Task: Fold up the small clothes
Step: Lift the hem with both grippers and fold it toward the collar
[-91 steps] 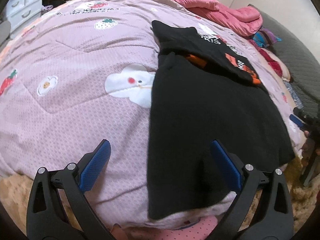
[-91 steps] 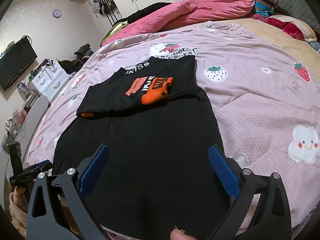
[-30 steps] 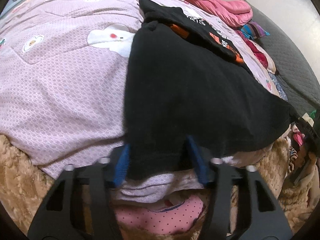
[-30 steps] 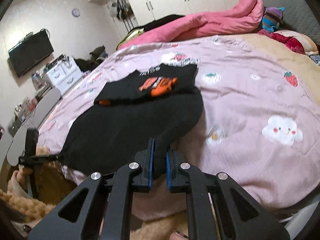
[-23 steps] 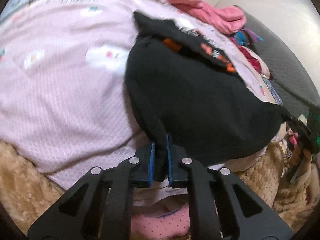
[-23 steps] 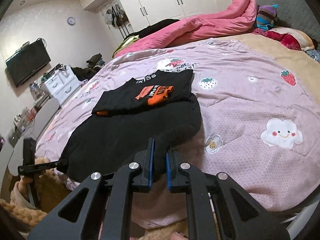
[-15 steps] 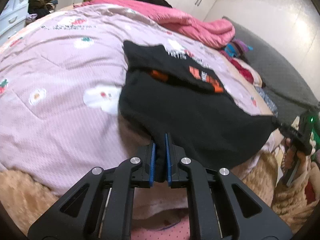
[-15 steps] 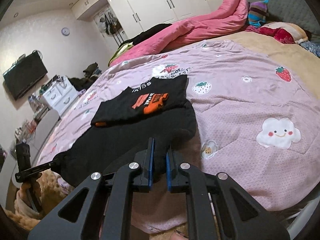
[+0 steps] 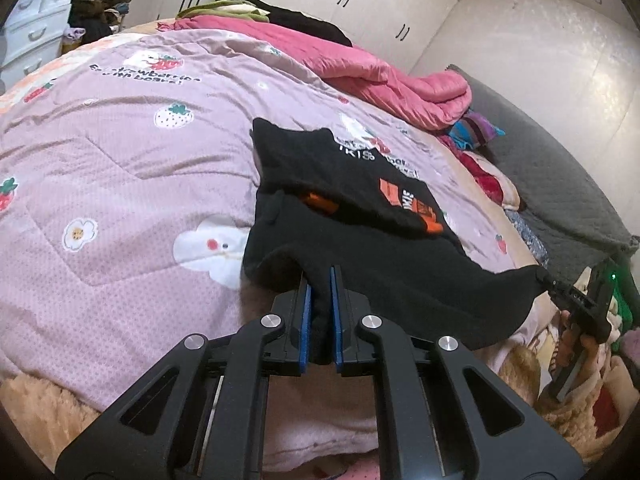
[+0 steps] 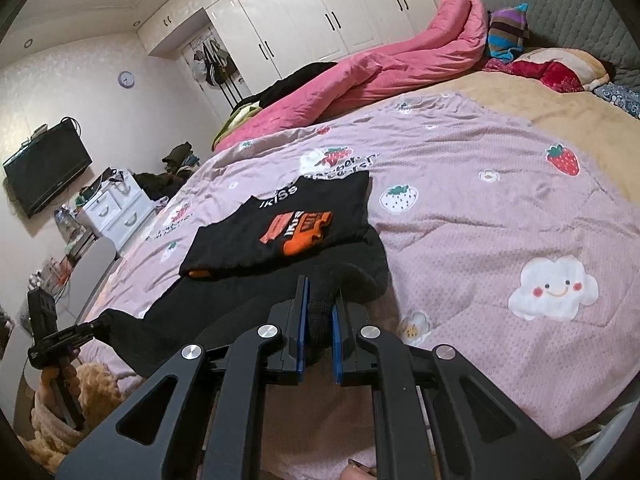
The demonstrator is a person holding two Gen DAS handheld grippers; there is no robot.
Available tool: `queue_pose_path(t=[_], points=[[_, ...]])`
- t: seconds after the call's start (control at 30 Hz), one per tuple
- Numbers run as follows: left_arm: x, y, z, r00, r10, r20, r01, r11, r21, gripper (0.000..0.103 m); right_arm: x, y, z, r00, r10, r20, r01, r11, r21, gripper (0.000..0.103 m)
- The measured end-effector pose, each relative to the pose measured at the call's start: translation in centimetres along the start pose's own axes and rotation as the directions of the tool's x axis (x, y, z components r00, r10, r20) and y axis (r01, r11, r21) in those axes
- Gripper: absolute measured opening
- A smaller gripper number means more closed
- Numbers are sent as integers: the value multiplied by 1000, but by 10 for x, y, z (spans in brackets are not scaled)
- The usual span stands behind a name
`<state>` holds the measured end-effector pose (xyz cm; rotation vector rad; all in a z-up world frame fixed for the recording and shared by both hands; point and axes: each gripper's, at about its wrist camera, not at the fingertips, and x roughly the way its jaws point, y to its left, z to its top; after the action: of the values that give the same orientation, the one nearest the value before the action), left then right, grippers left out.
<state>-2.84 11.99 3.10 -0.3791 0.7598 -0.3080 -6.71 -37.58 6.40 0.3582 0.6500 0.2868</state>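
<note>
both grippers, left gripper [image 9: 319, 300] and right gripper [image 10: 319, 312], are clamped on the black garment [image 9: 384, 276] hem corners. you've got the hem stretched sideways between them; the folded printed part [image 10: 288, 224] lies straight ahead, so fold forward.

pink duvet [image 9: 400, 80], wall television [image 10: 46, 170], white drawers [image 10: 116, 208]

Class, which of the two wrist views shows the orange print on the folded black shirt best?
The right wrist view: the orange print faces the camera, unobstructed, atop the folded black shirt. The left wrist view shows the print side-on, squeezed toward the shirt's far edge, harder to read.
</note>
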Motion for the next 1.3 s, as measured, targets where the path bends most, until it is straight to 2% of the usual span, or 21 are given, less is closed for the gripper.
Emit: queue_pose_path(t=[0.33, 0.87, 1.3], points=[[1, -2, 24, 998, 19, 54, -19, 1000, -1, 3, 6, 2, 19, 999, -10, 41, 10, 1000, -2, 9], [1, -5, 64, 991, 7, 137, -7, 1000, 1, 3, 20, 3, 56, 995, -14, 97, 14, 1000, 7, 9], [18, -9, 98, 985, 24, 172, -26, 1000, 12, 3, 43, 1, 86, 992, -3, 125, -5, 998, 63, 9]])
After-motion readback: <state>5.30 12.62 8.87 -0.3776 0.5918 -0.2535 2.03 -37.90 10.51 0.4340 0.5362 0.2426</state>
